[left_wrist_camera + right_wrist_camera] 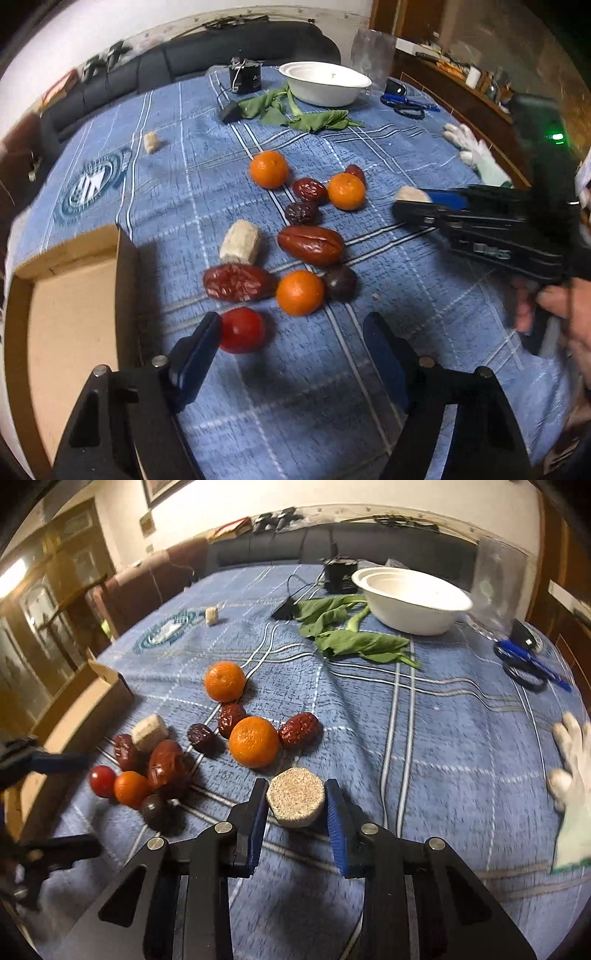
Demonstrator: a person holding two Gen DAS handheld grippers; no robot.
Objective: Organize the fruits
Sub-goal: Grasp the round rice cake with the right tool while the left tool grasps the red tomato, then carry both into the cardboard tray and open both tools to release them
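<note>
The fruits lie loose in a cluster at the middle of a table covered with a blue checked cloth (369, 369). The cluster holds three oranges (268, 169), several wrinkled red dates (310, 245) and one small red tomato (242, 329).

A pale cake-like block (241, 242) stands among the dates. A second small block (151, 141) lies apart toward the far left of the cloth.

The left gripper (291, 332) hangs low over the near edge of the cluster, jaws wide. The tomato sits just beside the left finger; whether it touches cannot be told. Nothing lies between the pads.

The right gripper (295, 801) has its jaws drawn narrow on a round pale cake (295, 795). Both blue pads press against its sides. The cake sits just in front of the nearest orange (253, 741), by the cloth.

An open cardboard box (74, 314) stands at the left edge of the table, beside the cluster. A white bowl (325, 83) stands at the far side, green leaves (295, 110) lying before it. Scissors (521, 664) and a white glove (572, 775) lie toward the right edge. A bare hand (569, 314) grips the right gripper's handle.
</note>
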